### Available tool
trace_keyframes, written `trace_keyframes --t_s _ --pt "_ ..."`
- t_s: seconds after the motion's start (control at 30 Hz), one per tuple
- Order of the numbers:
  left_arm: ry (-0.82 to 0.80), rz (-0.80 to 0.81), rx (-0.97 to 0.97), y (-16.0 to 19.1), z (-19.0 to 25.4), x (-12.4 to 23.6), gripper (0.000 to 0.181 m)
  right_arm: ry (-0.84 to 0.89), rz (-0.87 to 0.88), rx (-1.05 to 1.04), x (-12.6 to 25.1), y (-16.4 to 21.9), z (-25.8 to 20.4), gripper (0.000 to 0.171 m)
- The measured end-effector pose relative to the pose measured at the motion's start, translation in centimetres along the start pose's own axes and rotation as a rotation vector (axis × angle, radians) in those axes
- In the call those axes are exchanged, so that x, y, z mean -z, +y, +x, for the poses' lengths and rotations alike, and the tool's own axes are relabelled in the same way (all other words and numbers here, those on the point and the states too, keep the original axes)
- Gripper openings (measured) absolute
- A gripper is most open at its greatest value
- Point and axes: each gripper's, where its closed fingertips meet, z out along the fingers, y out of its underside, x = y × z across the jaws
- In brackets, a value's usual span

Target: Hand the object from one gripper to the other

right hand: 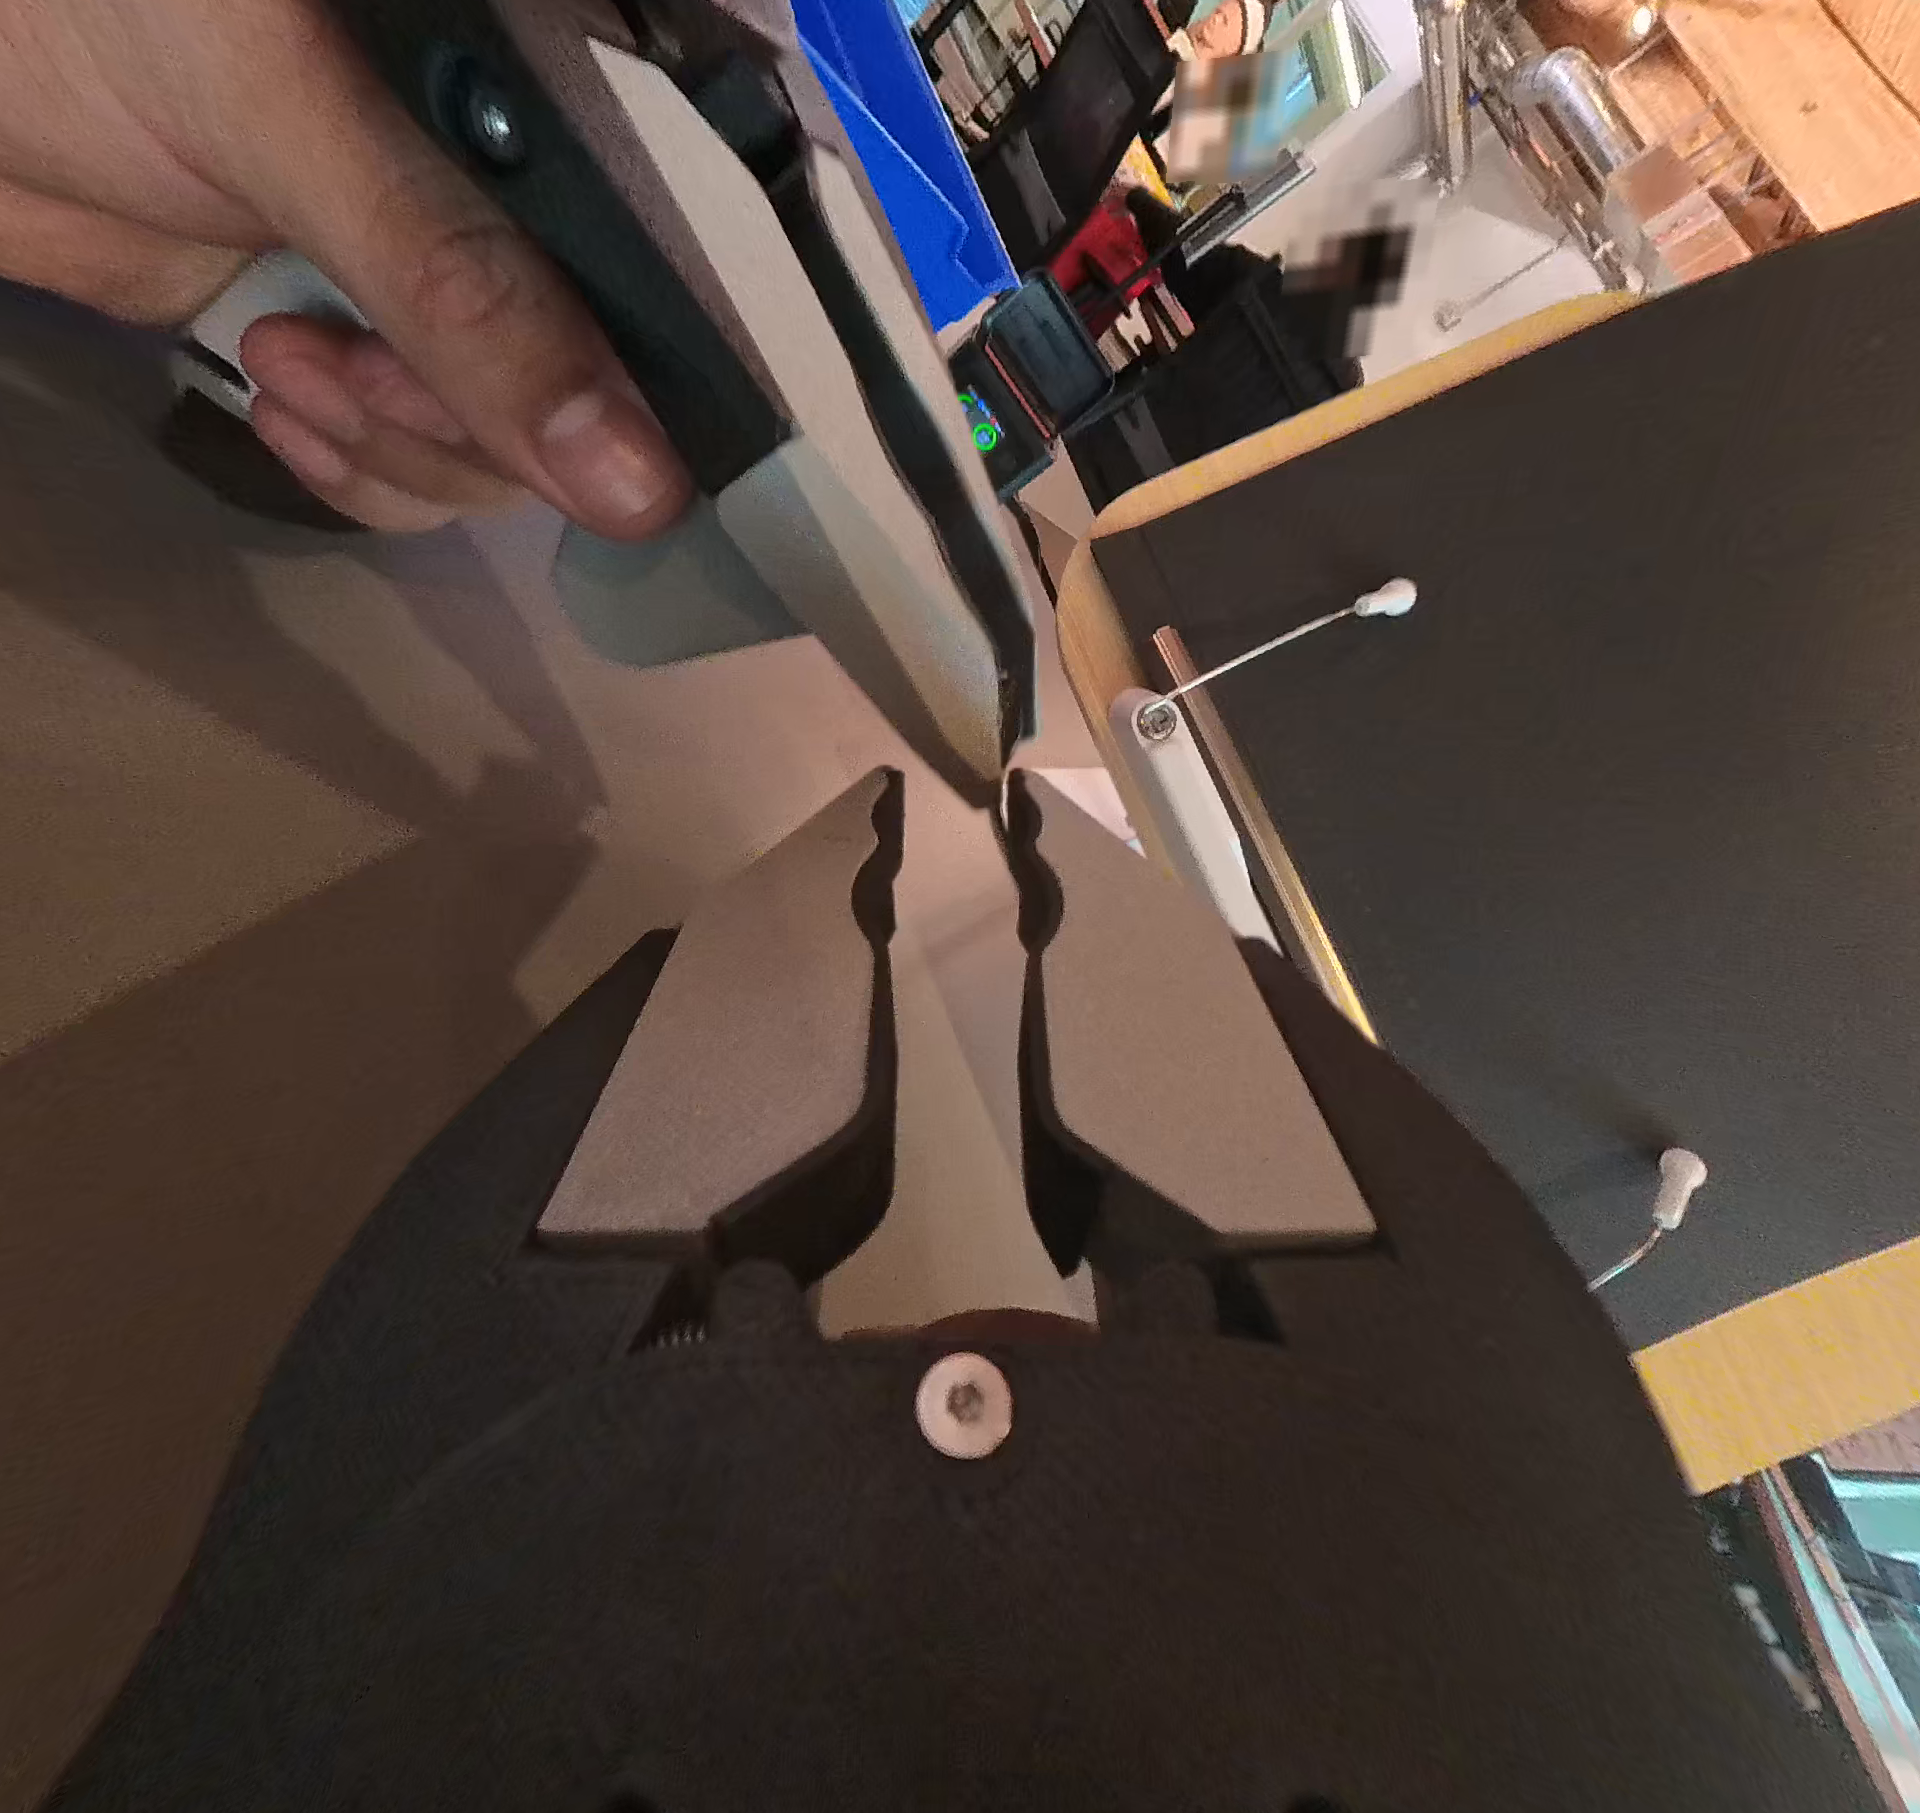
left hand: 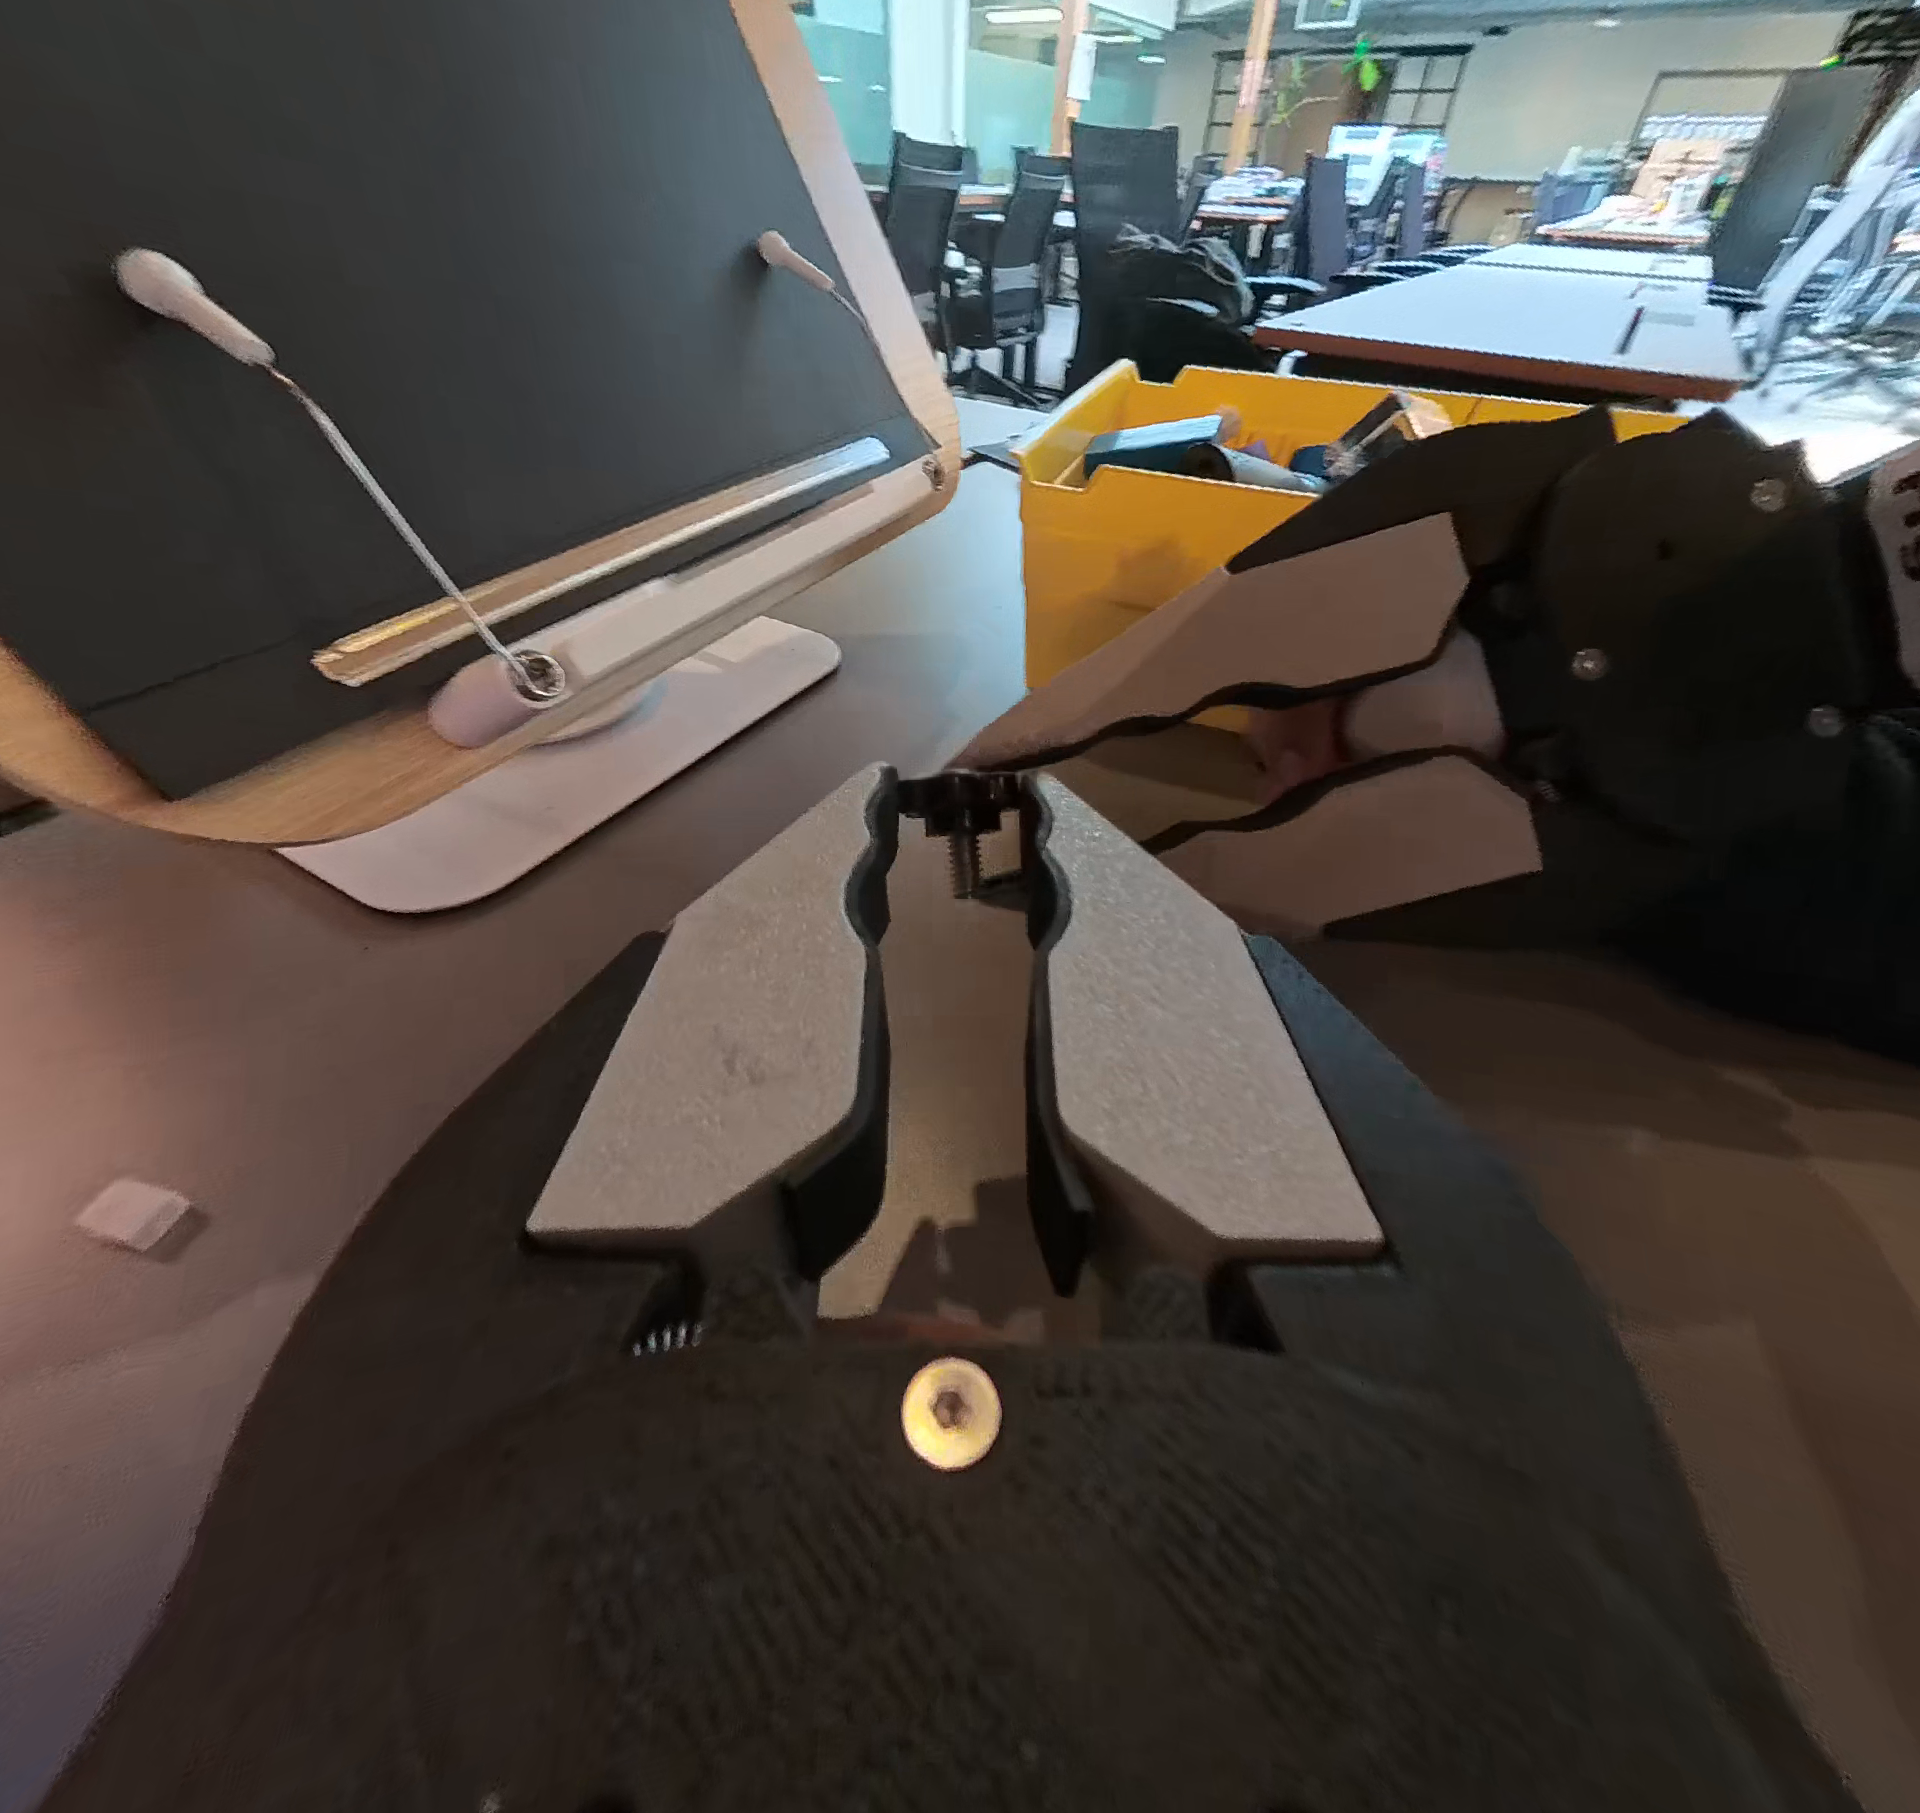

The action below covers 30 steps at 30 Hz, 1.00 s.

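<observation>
at twelve o'clock in the left wrist view, the left gripper (left hand: 961, 807) has its jaws clenched on a small black screw knob (left hand: 961, 802); the right gripper (right hand: 951, 807), jaws released, waits at three o'clock above the tabletop (left hand: 208, 984).

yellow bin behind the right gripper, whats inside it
The yellow bin holds a dark blue block, a dark roll and other jumbled items. The right gripper covers its right part, so the rest cannot be seen.
</observation>
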Motion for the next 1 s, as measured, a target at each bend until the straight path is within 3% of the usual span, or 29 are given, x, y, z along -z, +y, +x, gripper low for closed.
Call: trace_keyframes --t_s 0.27,0.33,0.57,0.7,0.77,1.0 --pt "-0.136 0.071 -0.229 -1.6 -0.9 0.9 0.02 -0.047 -0.06 -0.369 -0.2 2.5 1.6 0.017" --pt "-0.147 0.065 -0.339 -1.4 -0.5 0.8 0.02 -0.056 -0.069 -0.473 -0.2 3.2 2.0 0.023" --pt "-0.145 0.123 -0.728 -1.6 1.7 0.3 0.021 -0.255 0.125 -0.899 0.8 1.2 2.5 0.025" --pt "-0.126 0.213 -0.741 -2.8 2.1 0.9 0.021 -0.458 0.302 -1.098 2.0 -1.0 2.6 0.025" --pt "-0.105 0.253 -0.728 -3.4 2.6 1.3 0.02 -0.557 0.311 -1.172 2.3 -1.7 2.2 0.021" --pt "-0.022 0.36 -0.653 -4.9 4.0 2.4 0.021 -0.639 0.409 -1.154 3.7 -3.5 2.2 0.017"
